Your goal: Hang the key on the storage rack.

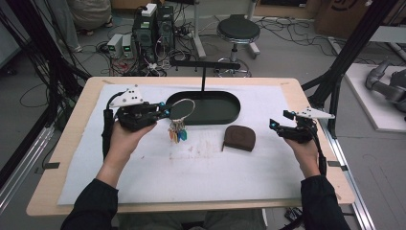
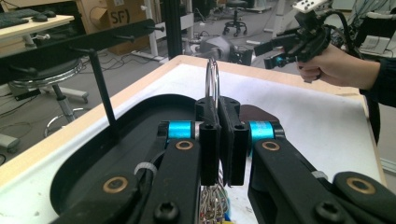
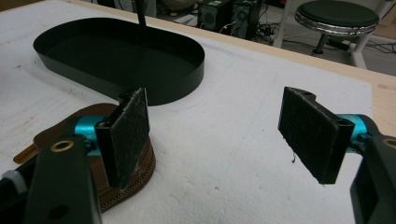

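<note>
Jaws, L gripper [image 1: 163, 109]: closed flat on a large wire key ring [image 1: 182, 108], pads pinching the ring's near edge; ring is standing upright out of the pads in the left gripper view [image 2: 212, 79]. Jaws, R gripper [image 1: 274, 125]: standing wide apart, nothing between the pads [image 3: 128, 135].

Item 1, key ring w/ keys [image 1: 177, 132]: being held clear of the white mat [image 1: 158, 172], keys (silver, orange, blue, green) hanging in a bunch below the ring, just beside the near-left rim of the black oval tray [image 1: 234, 108]. Not touching mat or tray as far as can be told.

Item 2, tray: sitting mid-table, thin black T-shaped stand [image 1: 203, 72] rising from its back part, crossbar w/ pegs on top. Likely target for the ring, judging by its loop shape.

Item 3, brown zip pouch [image 1: 239, 137]: lying on mat near tray's right end, untouched; R gripper is hovering near it.

Item 4, wooden table [image 1: 72, 143]: carrying the mat.

Risks, est.:
- Grip is on thin wire only; ring could be twisting or slipping in the pads if swung fast, since the keys' weight is hanging off-centre.
- Dangling keys could be snagging the tray rim or stand when ring is going over.
- Peg is narrow; approaching w/ ring edge-on would be missing it.
</note>
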`<action>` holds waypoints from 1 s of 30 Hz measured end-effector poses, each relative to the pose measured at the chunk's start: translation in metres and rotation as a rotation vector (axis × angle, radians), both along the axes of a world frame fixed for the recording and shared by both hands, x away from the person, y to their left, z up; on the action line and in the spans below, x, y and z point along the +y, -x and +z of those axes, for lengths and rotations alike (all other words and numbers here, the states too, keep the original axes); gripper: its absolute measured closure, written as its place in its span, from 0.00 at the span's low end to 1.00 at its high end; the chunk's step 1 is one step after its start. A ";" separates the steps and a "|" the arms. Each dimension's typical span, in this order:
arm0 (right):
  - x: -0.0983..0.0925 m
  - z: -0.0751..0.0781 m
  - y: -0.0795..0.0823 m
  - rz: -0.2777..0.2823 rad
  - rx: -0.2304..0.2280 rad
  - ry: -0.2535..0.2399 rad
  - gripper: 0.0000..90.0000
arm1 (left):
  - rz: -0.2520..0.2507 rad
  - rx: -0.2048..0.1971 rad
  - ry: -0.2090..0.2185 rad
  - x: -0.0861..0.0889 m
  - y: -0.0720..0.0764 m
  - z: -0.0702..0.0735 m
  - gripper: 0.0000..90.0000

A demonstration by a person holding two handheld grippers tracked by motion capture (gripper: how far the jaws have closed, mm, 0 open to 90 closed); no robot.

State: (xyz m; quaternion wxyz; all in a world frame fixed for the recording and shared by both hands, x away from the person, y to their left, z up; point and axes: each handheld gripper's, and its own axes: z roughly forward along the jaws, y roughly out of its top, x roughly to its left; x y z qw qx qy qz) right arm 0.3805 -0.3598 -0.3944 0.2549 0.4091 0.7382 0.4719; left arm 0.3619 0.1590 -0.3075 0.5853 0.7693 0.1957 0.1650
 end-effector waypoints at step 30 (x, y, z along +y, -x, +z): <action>0.000 -0.001 -0.002 -0.001 0.000 -0.001 0.28 | 0.133 0.003 -0.033 0.002 -0.080 0.025 0.96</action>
